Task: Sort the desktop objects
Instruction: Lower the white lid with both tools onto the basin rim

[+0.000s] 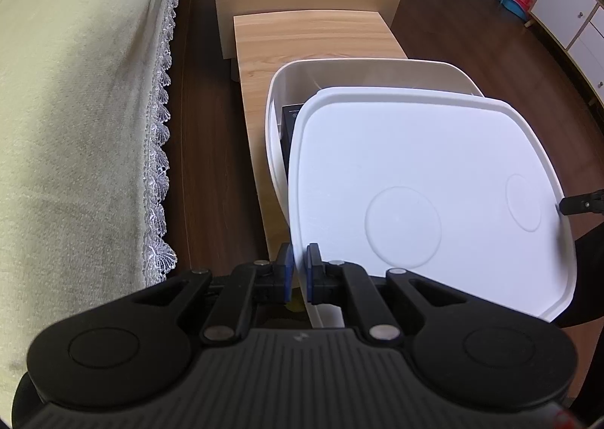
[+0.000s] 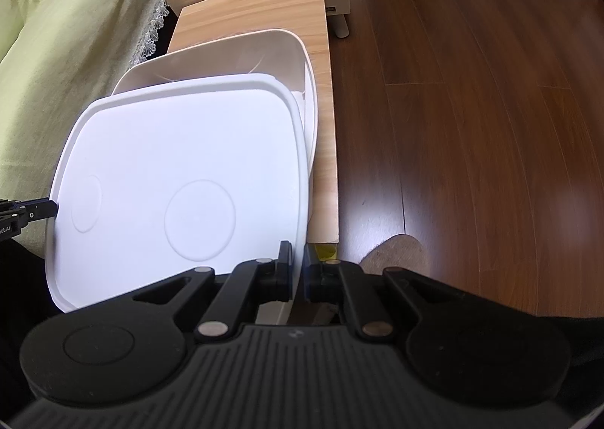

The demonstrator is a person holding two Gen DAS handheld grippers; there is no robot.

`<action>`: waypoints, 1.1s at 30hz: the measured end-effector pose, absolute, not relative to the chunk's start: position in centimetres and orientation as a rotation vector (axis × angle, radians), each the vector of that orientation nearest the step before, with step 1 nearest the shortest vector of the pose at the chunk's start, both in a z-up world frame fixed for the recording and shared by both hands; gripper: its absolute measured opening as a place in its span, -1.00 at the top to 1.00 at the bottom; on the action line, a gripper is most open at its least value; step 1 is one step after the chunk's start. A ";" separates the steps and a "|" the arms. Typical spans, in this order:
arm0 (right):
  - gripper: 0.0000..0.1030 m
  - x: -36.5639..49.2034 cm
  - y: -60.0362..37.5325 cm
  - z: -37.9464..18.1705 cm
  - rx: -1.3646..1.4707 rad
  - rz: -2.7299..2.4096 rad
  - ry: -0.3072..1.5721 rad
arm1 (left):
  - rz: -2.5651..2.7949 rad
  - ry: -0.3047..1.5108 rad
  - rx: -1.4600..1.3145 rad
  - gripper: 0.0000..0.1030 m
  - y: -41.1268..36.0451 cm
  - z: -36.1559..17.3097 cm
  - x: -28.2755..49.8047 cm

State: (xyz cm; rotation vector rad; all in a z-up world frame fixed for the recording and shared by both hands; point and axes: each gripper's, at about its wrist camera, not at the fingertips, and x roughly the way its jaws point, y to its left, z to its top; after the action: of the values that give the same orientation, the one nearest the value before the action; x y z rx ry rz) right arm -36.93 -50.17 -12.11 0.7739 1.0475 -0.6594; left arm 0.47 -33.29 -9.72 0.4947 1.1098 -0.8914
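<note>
The left gripper (image 1: 299,259) is clamping the near left edge of the white lid (image 1: 422,195), with its blue-padded fingers (image 1: 287,263) closed down to the thickness of the rim. The right gripper (image 2: 298,259) is gripping the opposite near edge of the same lid in the same manner, its jaws nearly together on the rim. Each gripper is also showing at the far side edge of the other wrist view, touching the lid's border.

The lid is hanging tilted above the white bin (image 1: 362,70), covering most of the opening and leaving the far portion and the left side exposed. Two shallow round impressions are showing on the lid's surface.

The bin is sitting on a narrow wooden table (image 1: 302,36). A black box (image 1: 290,127) is standing inside the bin against its left wall, partly hidden by the lid. A small yellow item (image 2: 326,251) is showing at the near end of the table, under the lid; its identity cannot be determined.

A green bedspread with lace trim (image 1: 75,108) is lying to the left of the table. Dark wood flooring (image 2: 472,108) is extending to the right.
</note>
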 end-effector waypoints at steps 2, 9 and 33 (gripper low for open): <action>0.89 -36.8 -50.1 -12.1 0.774 -0.661 1.048 | -0.892 1.110 0.495 0.92 -33.4 -9.7 0.5; 0.89 -36.7 -50.0 -11.9 0.773 -0.667 1.045 | -0.894 1.109 0.495 0.92 -33.7 -9.8 0.7; 0.89 -36.2 -49.7 -12.0 0.777 -0.679 1.046 | -0.893 1.104 0.497 0.92 -34.6 -9.8 1.4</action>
State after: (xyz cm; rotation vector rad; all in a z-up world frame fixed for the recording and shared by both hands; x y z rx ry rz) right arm -36.20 -49.68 -11.96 0.7768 1.0462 -0.6794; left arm 1.36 -34.64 -9.77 0.4969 1.1036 -0.8926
